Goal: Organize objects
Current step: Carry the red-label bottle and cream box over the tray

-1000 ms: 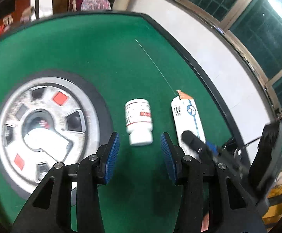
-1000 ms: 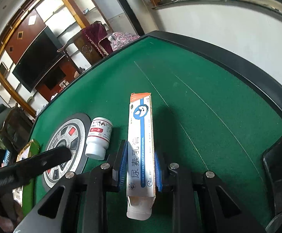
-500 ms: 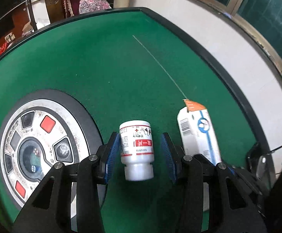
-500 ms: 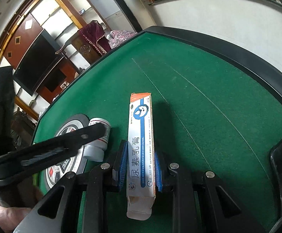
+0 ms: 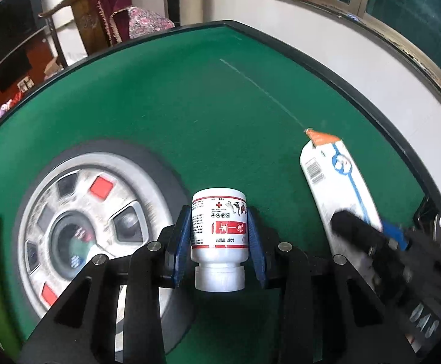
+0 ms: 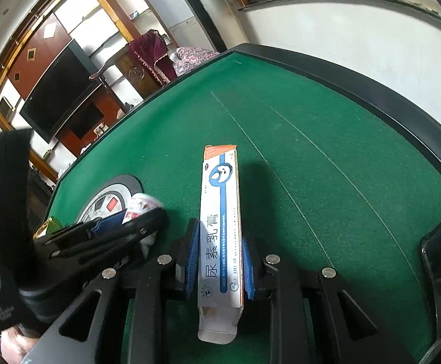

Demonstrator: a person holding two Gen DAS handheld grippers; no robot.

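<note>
At the far left of the left wrist view, the round grey-and-black control hub with red buttons [image 5: 78,236] is seen set into the green felt tabletop [image 5: 190,106], and it has slid leftward in the view as the left gripper [image 5: 219,236] has been brought down and in. A second ago the white plastic medicine bottle with the red-and-white label [image 5: 219,230] was lying on the felt ahead of spread jaws; now it is bracketed by the blue pads [image 5: 182,236], cap toward the camera, and the jaws are closing, the pads drawn up against its sides. The grip is judged to be just made, so the bottle can be lifted next. Further right, the long white cardboard ointment box with the blue stripe and orange end flap [image 6: 220,227] is held clenched in the right gripper [image 6: 219,262], unchanged over the past second and lying along the felt with its open flap toward the camera. With both items in hand, the sorting is judged ready to move to placement; the destination is not shown.
</note>
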